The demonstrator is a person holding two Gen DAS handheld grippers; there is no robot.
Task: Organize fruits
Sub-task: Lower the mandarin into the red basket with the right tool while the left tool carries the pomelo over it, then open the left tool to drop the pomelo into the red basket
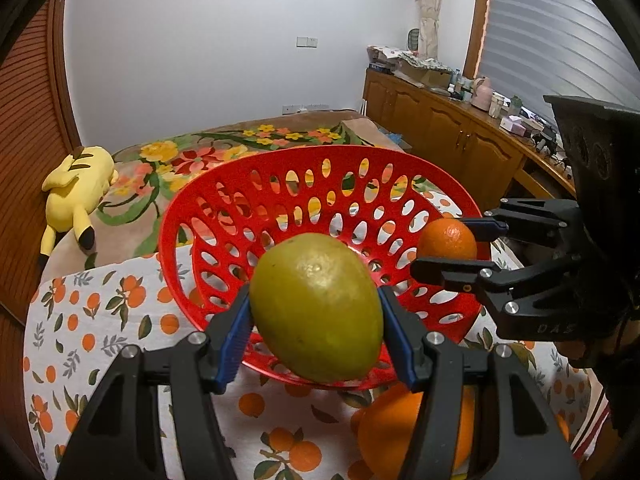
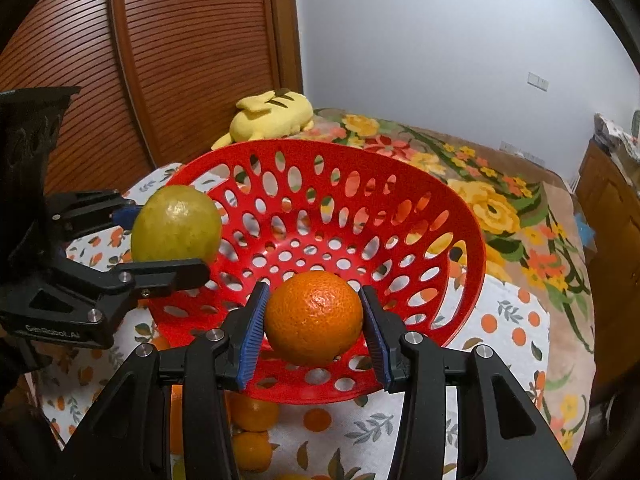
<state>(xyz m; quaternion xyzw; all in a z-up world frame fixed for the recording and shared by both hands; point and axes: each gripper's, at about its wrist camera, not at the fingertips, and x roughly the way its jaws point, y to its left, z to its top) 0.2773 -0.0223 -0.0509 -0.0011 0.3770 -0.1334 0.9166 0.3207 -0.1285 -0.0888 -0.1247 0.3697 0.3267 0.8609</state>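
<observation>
left gripper (image 1: 316, 332) is clamped on a yellow-green fruit (image 1: 318, 308), blue pads pressed to both its sides, jaws partway apart to fit it; fruit is held over the near-left part of the red basket (image 1: 180, 216), above the rim and not touching it. right gripper (image 2: 314, 328) is closed w/ its blue pads on an orange (image 2: 314, 318), jaws narrower than the left's, orange held over the basket's near rim, clear of the floor of the basket. in the left wrist view the right gripper comes in from the right edge w/ its orange at the basket's right rim; in the right wrist view the left gripper comes in from the left w/ the green fruit at the left rim. below the grippers, on the orange-print tablecloth (image 1: 92, 320), more oranges (image 2: 252, 432) lie loose just in front of the basket, partly hidden by the fingers. basket itself has oval holes, tilts toward the cams, inside looks empty. beyond the table: bed w/ floral blanket (image 1: 200, 156), yellow plush toy (image 1: 78, 196) lying by the wooden slatted door (image 2: 192, 52), wood cabinet (image 1: 440, 128) w/ clutter on top along the window side, white wall at the back.
</observation>
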